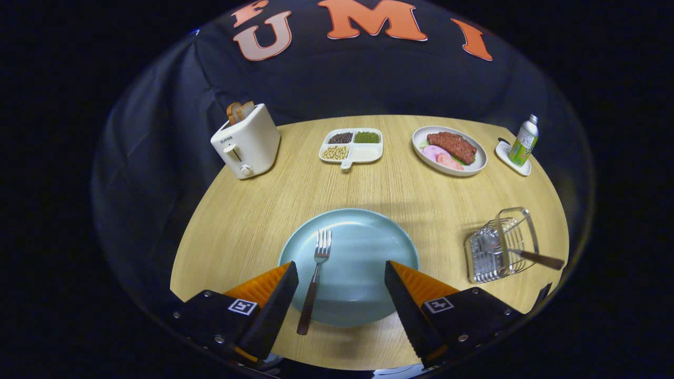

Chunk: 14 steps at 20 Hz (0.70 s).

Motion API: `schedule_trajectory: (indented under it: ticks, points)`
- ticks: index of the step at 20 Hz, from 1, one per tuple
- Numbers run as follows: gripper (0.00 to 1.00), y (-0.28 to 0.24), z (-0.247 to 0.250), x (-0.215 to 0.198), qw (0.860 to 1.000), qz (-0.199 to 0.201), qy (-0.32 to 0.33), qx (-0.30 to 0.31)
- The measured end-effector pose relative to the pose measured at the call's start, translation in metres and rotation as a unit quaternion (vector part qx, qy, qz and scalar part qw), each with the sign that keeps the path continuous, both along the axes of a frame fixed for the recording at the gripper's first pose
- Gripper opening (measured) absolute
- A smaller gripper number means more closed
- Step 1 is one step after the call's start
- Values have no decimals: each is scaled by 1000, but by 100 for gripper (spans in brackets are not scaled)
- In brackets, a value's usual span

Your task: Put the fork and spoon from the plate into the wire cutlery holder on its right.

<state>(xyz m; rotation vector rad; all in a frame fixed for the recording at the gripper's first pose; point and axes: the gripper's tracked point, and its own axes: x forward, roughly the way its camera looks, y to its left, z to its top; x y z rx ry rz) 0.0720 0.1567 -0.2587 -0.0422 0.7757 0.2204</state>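
Note:
A pale blue plate point(368, 237) sits on the wooden table just ahead of my fingers. A fork point(314, 279) with a brown handle lies on the plate's left part, tines pointing away, its handle end over the near rim beside the left finger. To the plate's right stands the wire cutlery holder point(500, 245), with the spoon point(518, 253) lying in it and its brown handle sticking out to the right. My gripper point(341, 271) is open, its fingers spread over the plate's near edge and holding nothing.
Along the far side of the table stand a cream toaster point(246, 141) with bread, a divided dish of beans point(351, 145), an oval plate of meat point(449, 150) and a green bottle point(525, 140) on a small white dish. Black cloth surrounds the round table.

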Motion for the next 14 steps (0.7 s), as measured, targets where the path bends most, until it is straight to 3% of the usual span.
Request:
schedule_trajectory:
  ticks: [7,12,14]
  points:
    - [96,19,-37,7,999,-13,-35,-20]
    - [73,30,-49,3,999,-9,-34,-25]
    - [60,32,-54,2,999,-10,-29,-29]
